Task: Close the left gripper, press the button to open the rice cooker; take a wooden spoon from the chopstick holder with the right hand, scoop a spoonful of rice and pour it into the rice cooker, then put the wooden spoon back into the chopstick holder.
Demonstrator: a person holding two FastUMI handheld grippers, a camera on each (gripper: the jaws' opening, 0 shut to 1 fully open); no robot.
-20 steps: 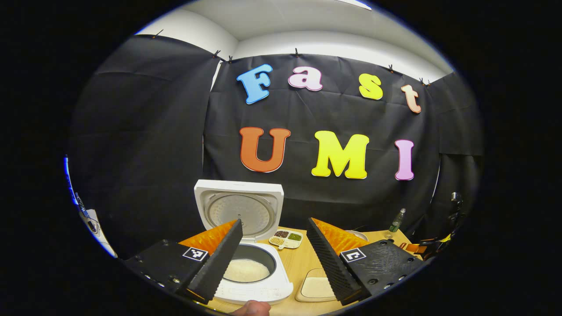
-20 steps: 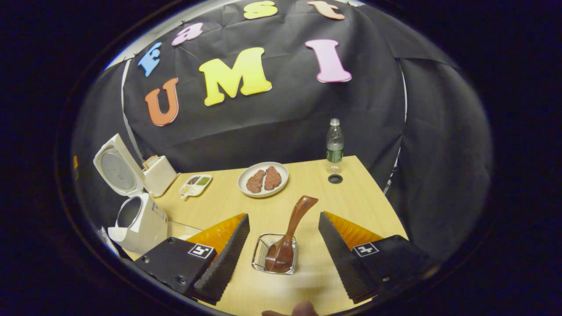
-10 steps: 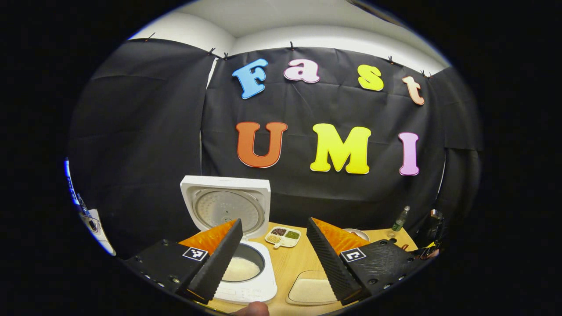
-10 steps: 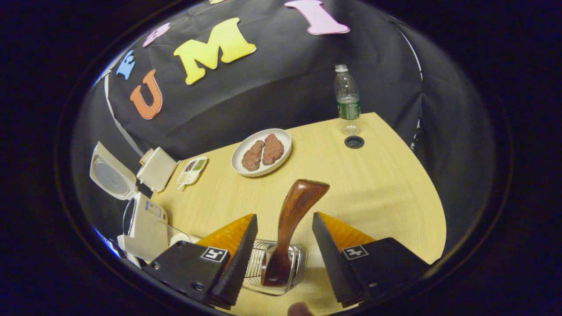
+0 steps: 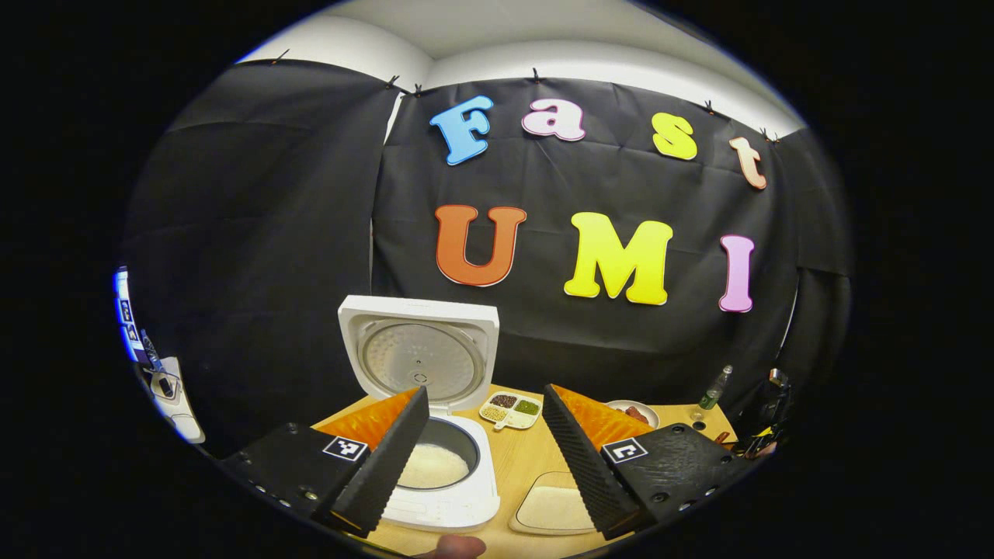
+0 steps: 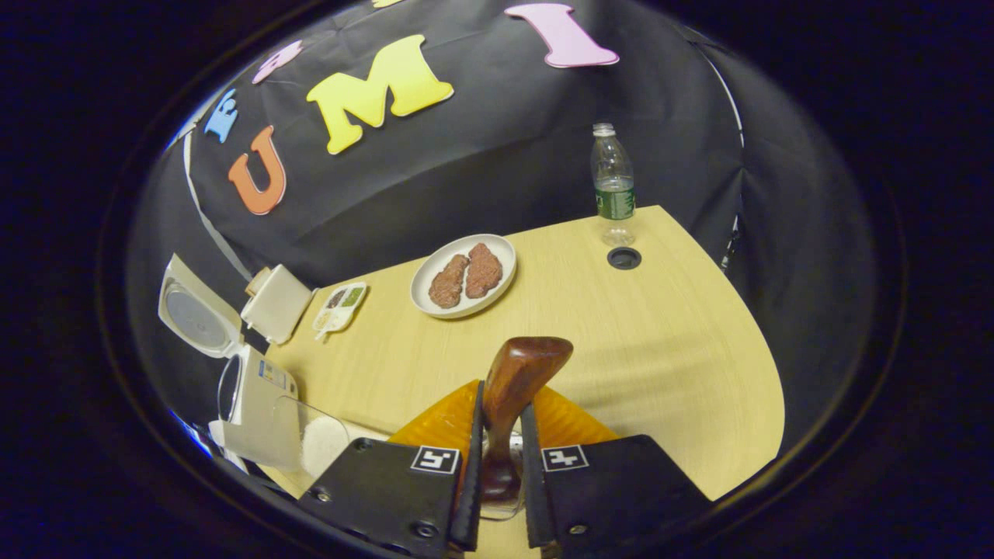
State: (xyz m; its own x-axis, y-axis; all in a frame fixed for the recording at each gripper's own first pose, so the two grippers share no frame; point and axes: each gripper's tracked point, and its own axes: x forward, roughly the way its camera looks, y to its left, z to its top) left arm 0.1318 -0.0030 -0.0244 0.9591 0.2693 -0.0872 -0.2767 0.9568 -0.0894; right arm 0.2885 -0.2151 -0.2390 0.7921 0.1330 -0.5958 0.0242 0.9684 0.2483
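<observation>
right claw (image 6: 497, 466) pinched on the spoon (image 6: 514, 380) handle, which juts up past its tips — left claw (image 5: 485, 458) wide, cooker (image 5: 435, 466) lying open just ahead of it

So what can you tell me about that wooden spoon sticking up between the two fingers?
The wooden spoon looks like dark reddish-brown wood, smooth and glossy. Its handle stands nearly upright, leaning slightly, and widens to a rounded, flattened end at the top. Lower down it narrows, and its bowl end sits in the wire chopstick holder, mostly hidden. The right gripper has its fingers closed on the handle from both sides, below the wide end. It stands on the near part of the light wooden table.
</observation>
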